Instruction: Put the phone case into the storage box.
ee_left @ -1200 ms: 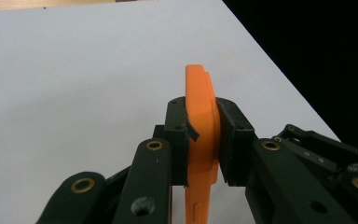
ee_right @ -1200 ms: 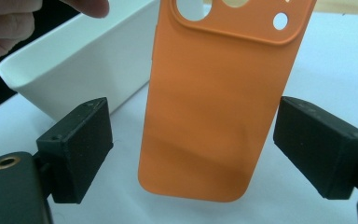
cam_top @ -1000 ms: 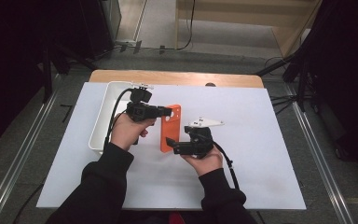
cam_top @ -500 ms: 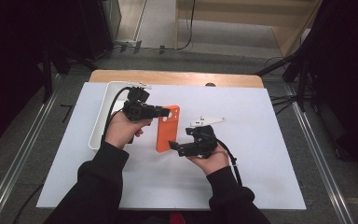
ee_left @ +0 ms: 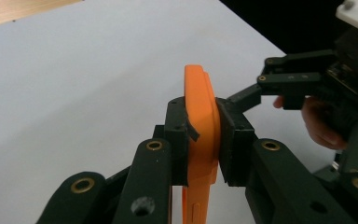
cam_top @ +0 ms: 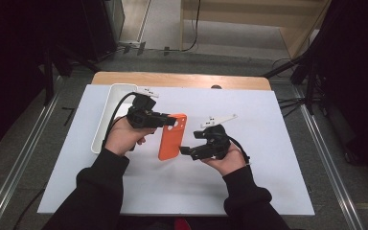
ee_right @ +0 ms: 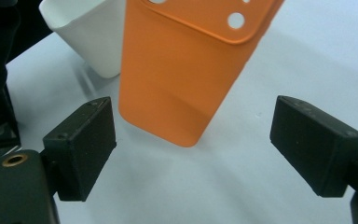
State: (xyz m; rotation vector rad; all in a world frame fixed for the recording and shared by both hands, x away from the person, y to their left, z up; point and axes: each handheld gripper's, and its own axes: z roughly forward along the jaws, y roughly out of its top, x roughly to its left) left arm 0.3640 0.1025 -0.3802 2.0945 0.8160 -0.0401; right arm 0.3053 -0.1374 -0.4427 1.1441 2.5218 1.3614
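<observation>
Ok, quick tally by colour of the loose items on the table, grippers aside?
Orange: 1, the phone case clamped in the left gripper.
White: 1, the tray at the table's left.
Total: 2.

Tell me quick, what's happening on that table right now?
Left gripper shut on orange phone case, held above the table. Right gripper open, jaws apart just short of the case's lower end. White tray off to the side, nothing blocking.
</observation>
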